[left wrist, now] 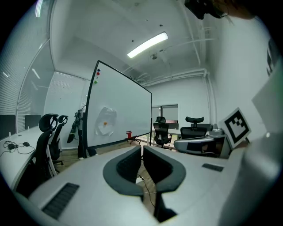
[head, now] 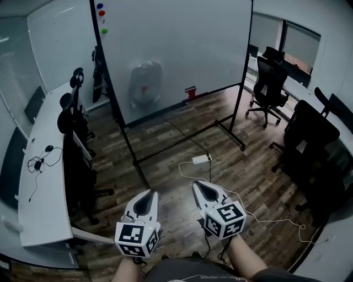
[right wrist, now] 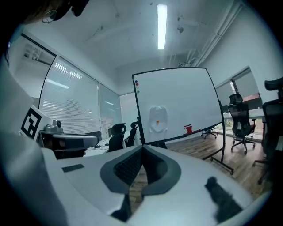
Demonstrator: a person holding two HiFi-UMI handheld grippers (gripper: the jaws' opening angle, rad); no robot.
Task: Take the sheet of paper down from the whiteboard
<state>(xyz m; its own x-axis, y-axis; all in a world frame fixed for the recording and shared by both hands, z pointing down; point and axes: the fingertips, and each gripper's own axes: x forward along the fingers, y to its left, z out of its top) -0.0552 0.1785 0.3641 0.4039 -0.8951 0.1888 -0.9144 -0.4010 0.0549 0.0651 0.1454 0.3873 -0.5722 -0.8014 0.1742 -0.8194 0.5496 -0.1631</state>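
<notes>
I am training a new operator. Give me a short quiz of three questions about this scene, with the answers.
1. True or false: the paper hangs on the whiteboard.
2. The right gripper is: A open, B shut and empty, C shut on the paper.
3. How many magnets sit at the whiteboard's top left corner?
Key: 1 true; 2 B; 3 three.
</notes>
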